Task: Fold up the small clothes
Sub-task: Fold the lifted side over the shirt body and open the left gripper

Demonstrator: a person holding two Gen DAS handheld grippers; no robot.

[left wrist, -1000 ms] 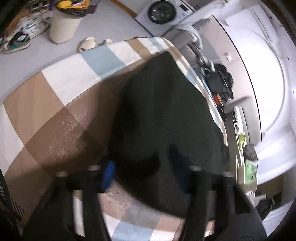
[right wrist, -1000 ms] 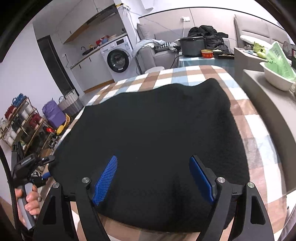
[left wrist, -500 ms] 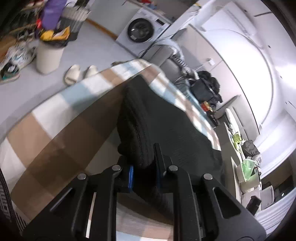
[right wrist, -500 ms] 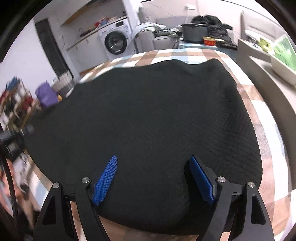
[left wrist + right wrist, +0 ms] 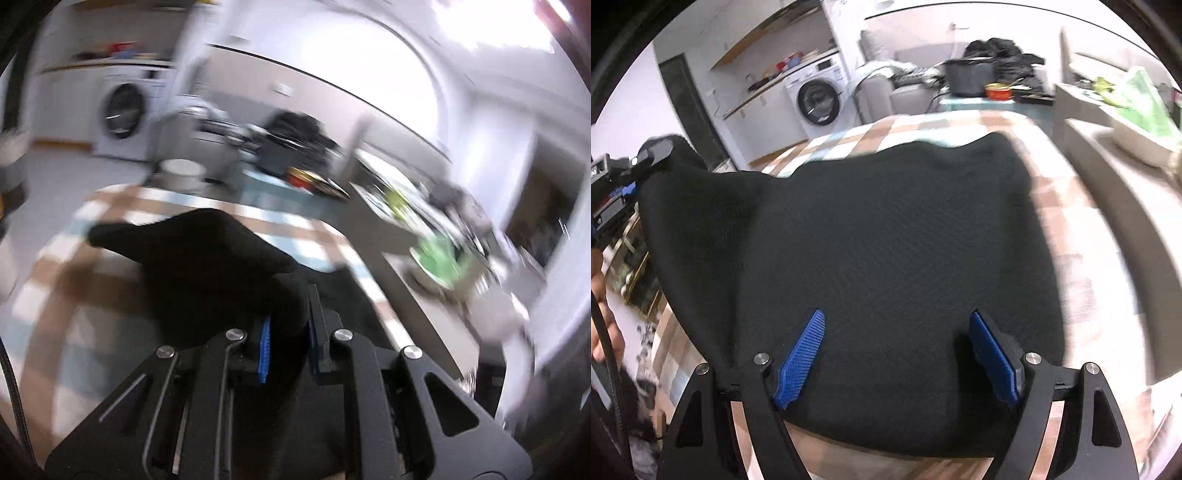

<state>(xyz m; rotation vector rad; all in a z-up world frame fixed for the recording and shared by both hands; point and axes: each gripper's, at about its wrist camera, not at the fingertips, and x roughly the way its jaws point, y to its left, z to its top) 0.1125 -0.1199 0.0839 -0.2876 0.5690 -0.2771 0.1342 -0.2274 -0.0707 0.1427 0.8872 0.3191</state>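
The left gripper [image 5: 288,328] had just been closing and was clamped on a lifted corner of the black knitted garment [image 5: 886,240], its view heavily motion-blurred. The right gripper [image 5: 897,354] hovered with jaws apart over the garment's near edge on the checked brown, white and blue tablecloth [image 5: 1078,258]; contact was unclear.

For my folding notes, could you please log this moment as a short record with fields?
garment: black knit cloth, spread on the checked tablecloth
left tool: jaws have just been closing; now pinching a bunched edge of the cloth
lifted part: left corner raised off the table
right tool: open, blue pads apart over the near edge, not gripping
background: washing machine
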